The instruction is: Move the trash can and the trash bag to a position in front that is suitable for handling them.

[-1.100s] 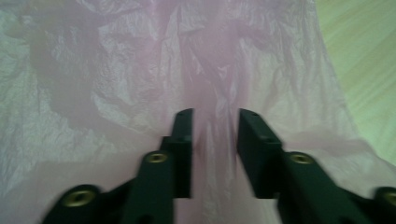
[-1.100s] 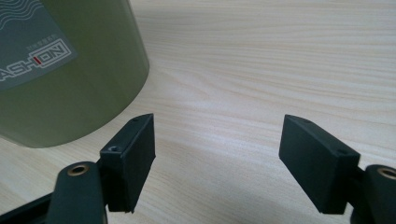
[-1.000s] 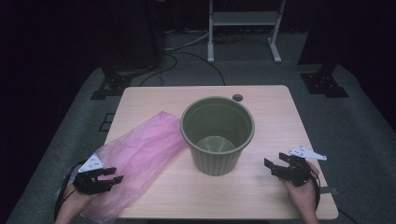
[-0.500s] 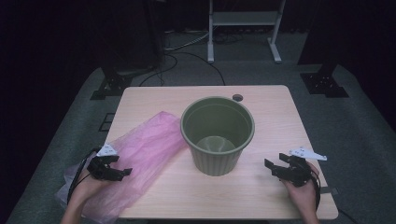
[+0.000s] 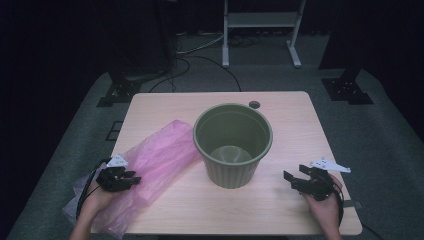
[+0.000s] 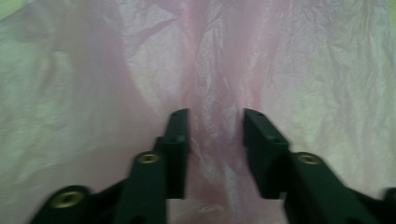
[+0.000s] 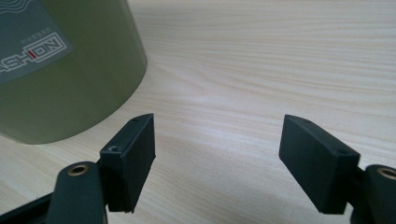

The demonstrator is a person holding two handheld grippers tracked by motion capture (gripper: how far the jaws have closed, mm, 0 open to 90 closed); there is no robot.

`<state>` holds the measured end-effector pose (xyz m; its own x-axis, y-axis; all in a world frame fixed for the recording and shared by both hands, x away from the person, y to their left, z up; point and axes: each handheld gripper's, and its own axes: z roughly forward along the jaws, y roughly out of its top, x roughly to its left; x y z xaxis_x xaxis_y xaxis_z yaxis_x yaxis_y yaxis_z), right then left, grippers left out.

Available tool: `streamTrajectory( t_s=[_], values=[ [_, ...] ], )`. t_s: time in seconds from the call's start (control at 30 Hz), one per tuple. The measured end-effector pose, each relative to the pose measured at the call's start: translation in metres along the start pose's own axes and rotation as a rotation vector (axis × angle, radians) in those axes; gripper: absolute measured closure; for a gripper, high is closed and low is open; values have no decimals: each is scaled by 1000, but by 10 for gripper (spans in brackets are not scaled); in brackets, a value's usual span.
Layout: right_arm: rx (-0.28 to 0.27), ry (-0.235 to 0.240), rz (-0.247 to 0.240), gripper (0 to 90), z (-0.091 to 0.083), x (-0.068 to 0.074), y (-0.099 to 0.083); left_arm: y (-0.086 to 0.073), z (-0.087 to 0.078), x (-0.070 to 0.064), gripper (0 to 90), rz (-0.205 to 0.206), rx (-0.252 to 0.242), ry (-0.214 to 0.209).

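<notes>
Both grippers are gaping: we are holding the left gripper (image 5: 131, 179) over the pink bag (image 5: 160, 160), the right gripper (image 5: 295, 181) beside the green bucket (image 5: 233, 145).

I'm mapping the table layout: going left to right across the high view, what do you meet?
left gripper → pink plastic bag → green bucket → right gripper

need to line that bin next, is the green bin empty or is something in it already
Empty. The high view looks straight into the green bin and shows its bare bottom; the pink bag lies flat on the table beside it.
</notes>
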<state>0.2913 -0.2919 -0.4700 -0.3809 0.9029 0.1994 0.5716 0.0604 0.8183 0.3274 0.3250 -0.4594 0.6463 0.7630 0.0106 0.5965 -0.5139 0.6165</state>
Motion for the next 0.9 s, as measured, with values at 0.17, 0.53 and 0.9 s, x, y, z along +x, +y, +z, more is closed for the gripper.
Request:
streamTrajectory(
  t_s=[0.17, 0.53, 0.9],
  values=[
    [5, 1, 2, 261, 1, 0, -1, 0, 0, 1, 844, 10, -8, -5],
    [4, 6, 10, 261, 1, -2, -2, -5, -11, 3, 889, 0, -8, -25],
    [6, 3, 7, 262, 3, 0, -1, 8, -79, 6, 890, 14, -142, -28]
  ],
)
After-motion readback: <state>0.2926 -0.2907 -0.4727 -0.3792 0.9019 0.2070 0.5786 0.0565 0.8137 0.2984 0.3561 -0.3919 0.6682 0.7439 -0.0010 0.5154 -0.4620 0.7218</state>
